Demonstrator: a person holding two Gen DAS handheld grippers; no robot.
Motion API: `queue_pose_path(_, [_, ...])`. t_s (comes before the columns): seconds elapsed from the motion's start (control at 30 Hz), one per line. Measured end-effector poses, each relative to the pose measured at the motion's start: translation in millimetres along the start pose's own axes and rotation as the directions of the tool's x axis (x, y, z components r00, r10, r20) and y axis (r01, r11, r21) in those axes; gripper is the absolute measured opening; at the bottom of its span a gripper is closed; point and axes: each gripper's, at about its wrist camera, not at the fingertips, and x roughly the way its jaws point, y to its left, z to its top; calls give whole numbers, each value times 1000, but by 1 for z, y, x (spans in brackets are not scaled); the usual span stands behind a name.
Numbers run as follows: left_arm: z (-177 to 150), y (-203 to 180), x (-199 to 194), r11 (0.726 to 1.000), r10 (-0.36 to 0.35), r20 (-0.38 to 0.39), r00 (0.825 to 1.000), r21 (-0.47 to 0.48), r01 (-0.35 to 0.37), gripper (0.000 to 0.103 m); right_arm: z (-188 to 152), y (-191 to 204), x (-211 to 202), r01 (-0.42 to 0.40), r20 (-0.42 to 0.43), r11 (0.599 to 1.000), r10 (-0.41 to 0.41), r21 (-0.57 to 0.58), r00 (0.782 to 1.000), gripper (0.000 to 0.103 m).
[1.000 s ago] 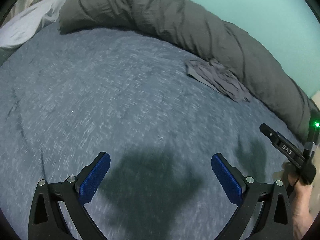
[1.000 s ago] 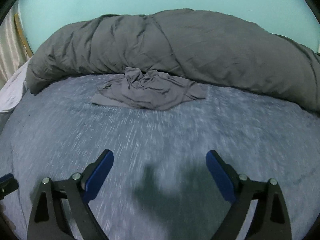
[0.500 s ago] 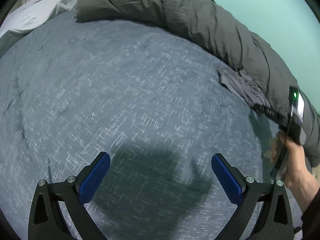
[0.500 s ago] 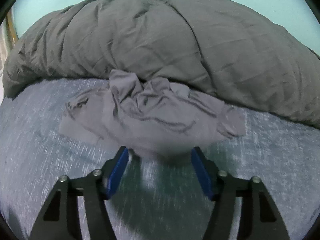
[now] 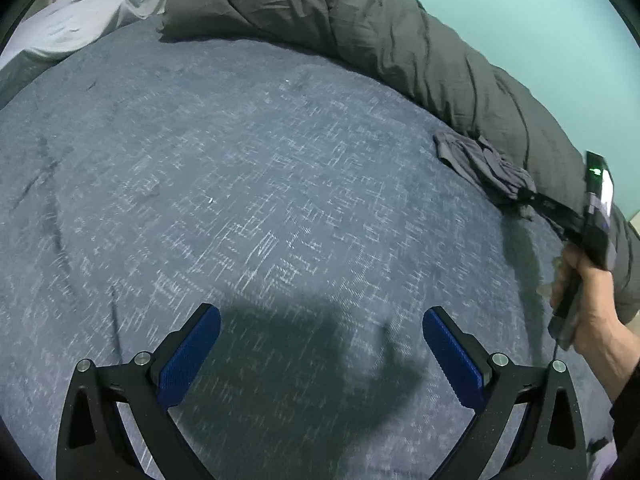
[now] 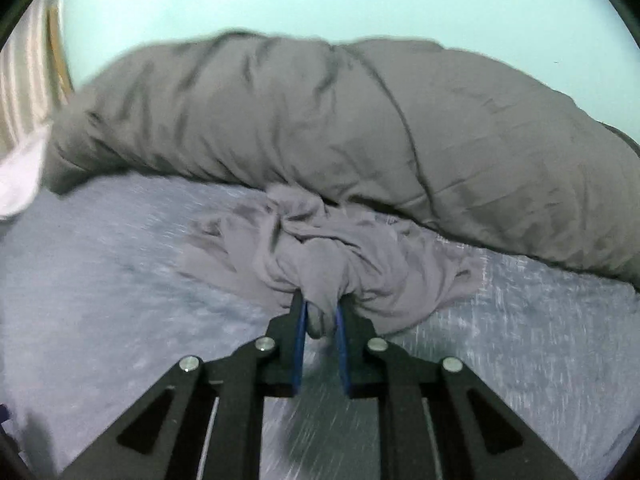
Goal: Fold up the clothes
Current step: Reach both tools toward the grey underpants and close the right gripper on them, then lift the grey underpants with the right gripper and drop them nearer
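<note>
Right tongs [image 6: 320,312]: jaws closing, blue pads nearly together, with a bunched fold of the grey garment [image 6: 320,252] pinched between them. The garment lies crumpled on the blue bed cover [image 6: 120,300], its far edge touching the rolled grey duvet [image 6: 320,120] at 12 o'clock. Left tongs [image 5: 320,356]: jaws wide apart, nothing between them, above bare bed cover; from this view the garment lies at 2 o'clock. A pale pillow [image 5: 80,20] lies at 11 o'clock. No containers are visible.
</note>
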Motion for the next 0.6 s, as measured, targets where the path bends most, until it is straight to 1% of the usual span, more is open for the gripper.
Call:
queue_pose_path(0.07, [-6,-3,-11,1000,-6,5,1000,6,6,103,-10,1,-29,-37,11,999,37,12,999,12])
queue_pose_path(0.23, [-35,-9,-46,1000,-27,15,1000,17,27,103,-42,16,-106,-111,53,994,111,10,992,12])
queue_pose_path(0.3, [-53,-9,-64,999,-34,23,999,12,33,103,-54,24,-139,-147,70,989,146,10,987,12])
queue_pose_path(0.4, [-79,-9,-86,999,-47,23,999,3,47,103,-71,32,-178,-178,81,984,176,17,981,12])
queue_pose_path(0.6, [-134,-8,-125,997,-81,17,997,0,81,103,-123,37,-252,-227,100,973,222,37,970,12])
